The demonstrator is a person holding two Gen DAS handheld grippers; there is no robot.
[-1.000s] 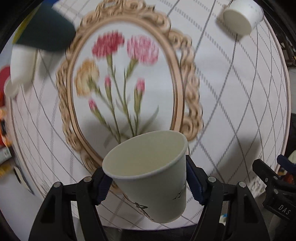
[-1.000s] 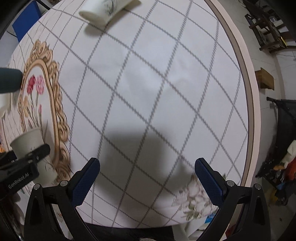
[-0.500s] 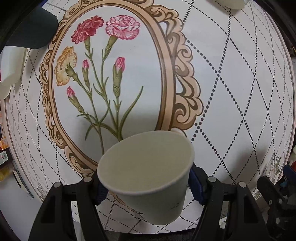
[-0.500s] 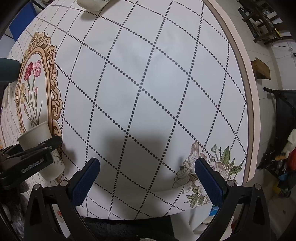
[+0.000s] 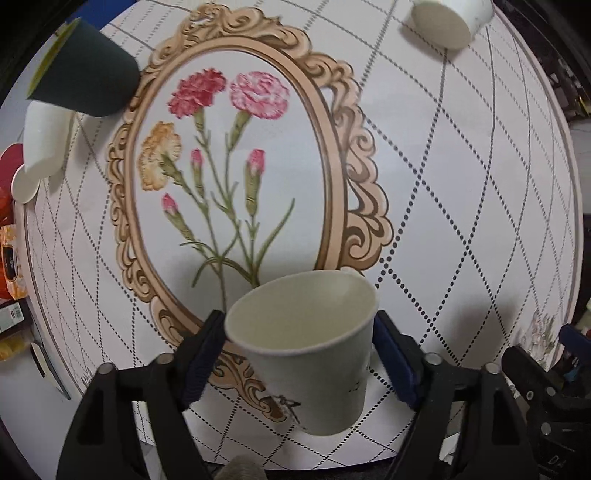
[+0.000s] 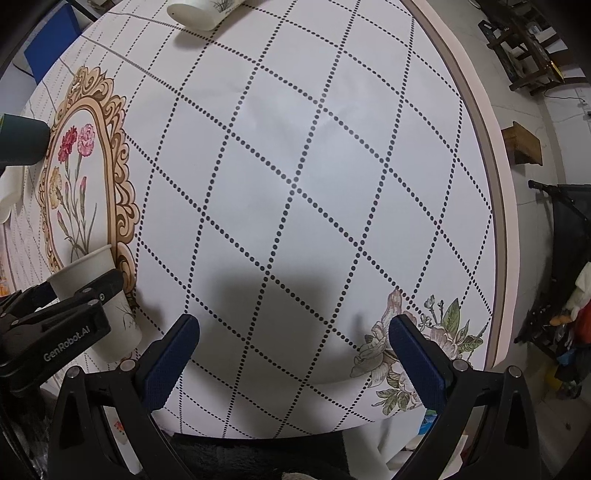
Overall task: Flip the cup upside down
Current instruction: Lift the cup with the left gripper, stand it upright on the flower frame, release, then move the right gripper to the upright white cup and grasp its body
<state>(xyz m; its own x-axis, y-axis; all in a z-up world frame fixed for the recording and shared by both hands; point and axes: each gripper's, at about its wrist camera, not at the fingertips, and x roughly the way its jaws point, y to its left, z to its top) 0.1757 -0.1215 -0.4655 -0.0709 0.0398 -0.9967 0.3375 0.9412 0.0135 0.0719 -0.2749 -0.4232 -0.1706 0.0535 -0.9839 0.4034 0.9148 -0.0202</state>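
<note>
A pale paper cup [image 5: 310, 347] with a small dark print sits mouth up, tilted, between the blue pads of my left gripper [image 5: 299, 354], which is shut on it just above the near edge of the table. The right wrist view shows the same cup [image 6: 99, 295] held in the left gripper at the lower left. My right gripper [image 6: 293, 350] is open and empty above the table's near right part, over a dark shadow.
The round table [image 6: 491, 206] has a white dotted-diamond cloth with a framed carnation picture [image 5: 229, 158]. A dark green cup [image 5: 85, 70] and a white cup [image 5: 44, 140] lie at the far left. Another white cup [image 5: 447, 18] lies on its side at the far right.
The left gripper with the cup has tilted and shifted, so the carnation picture moved in its view; the cup's mouth now tips less toward the camera. The right gripper stays open and moved little.
</note>
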